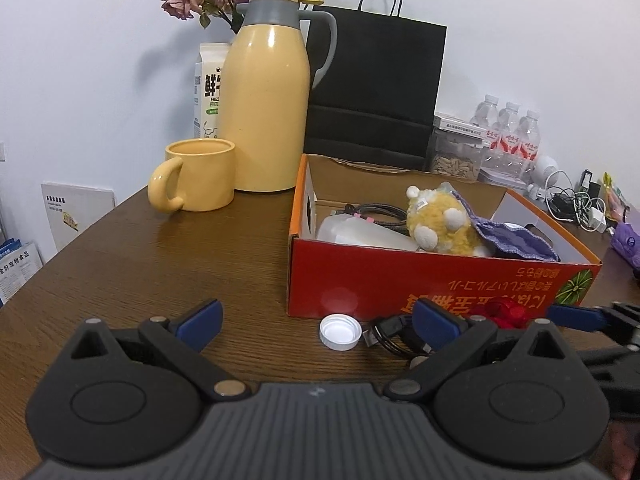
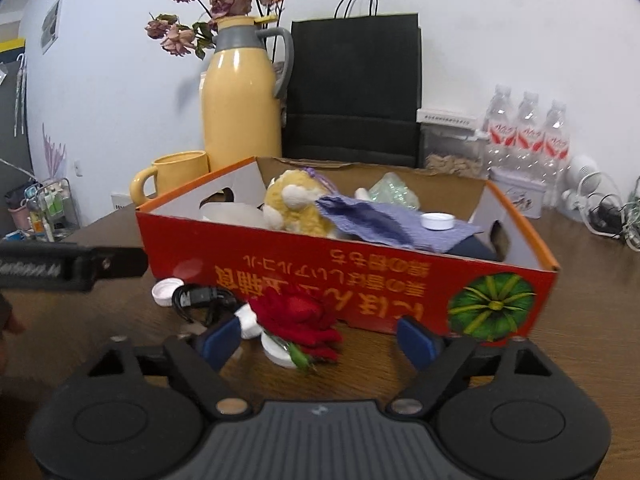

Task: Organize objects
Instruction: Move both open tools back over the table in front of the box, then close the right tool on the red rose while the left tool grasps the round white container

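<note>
While both grippers are held wide and empty, the rose (image 2: 298, 320) is seen at lower centre, nearer the right gripper (image 2: 320, 342), left of its midline.

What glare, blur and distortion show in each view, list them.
Left wrist view: sharp; a bright highlight streaks the yellow thermos, a faint glare spot sits on the red box front, and fisheye bends the table edge. Right wrist view: softer, slightly smeared, most on the red rose; its corners vignette dark.
</note>
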The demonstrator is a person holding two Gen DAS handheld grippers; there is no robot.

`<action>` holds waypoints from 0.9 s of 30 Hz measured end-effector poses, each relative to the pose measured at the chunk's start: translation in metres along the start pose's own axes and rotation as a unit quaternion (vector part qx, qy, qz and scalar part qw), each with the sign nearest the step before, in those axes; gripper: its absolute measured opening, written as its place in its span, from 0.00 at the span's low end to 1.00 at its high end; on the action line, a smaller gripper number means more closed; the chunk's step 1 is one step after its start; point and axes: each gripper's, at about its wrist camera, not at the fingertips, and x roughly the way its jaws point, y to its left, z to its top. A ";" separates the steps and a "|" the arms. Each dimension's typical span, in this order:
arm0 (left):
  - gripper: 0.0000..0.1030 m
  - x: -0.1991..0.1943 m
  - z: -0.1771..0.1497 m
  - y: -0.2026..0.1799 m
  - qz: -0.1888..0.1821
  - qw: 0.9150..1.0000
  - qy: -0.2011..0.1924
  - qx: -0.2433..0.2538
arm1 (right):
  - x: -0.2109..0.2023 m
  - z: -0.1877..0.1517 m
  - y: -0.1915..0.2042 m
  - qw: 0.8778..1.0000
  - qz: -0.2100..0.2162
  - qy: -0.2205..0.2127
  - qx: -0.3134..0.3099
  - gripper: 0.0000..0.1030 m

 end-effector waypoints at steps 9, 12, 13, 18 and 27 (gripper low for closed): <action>1.00 0.004 -0.001 0.000 0.001 1.000 0.010 -0.002 | 0.009 0.003 -0.003 1.000 0.022 0.007 0.022 0.31; 1.00 0.006 -0.001 0.000 0.003 1.000 0.013 -0.002 | 0.003 0.003 -0.006 0.999 0.021 -0.004 0.026 0.31; 1.00 0.007 -0.001 0.000 0.004 1.000 0.014 -0.002 | 0.000 0.003 -0.008 0.999 0.021 -0.008 0.029 0.31; 1.00 0.009 -0.004 -0.006 0.004 1.000 0.018 0.011 | -0.013 0.003 -0.019 0.998 0.023 -0.029 0.051 0.31; 1.00 0.001 -0.018 -0.052 -0.046 0.994 0.004 0.098 | -0.025 0.002 -0.034 0.996 0.039 -0.043 0.071 0.31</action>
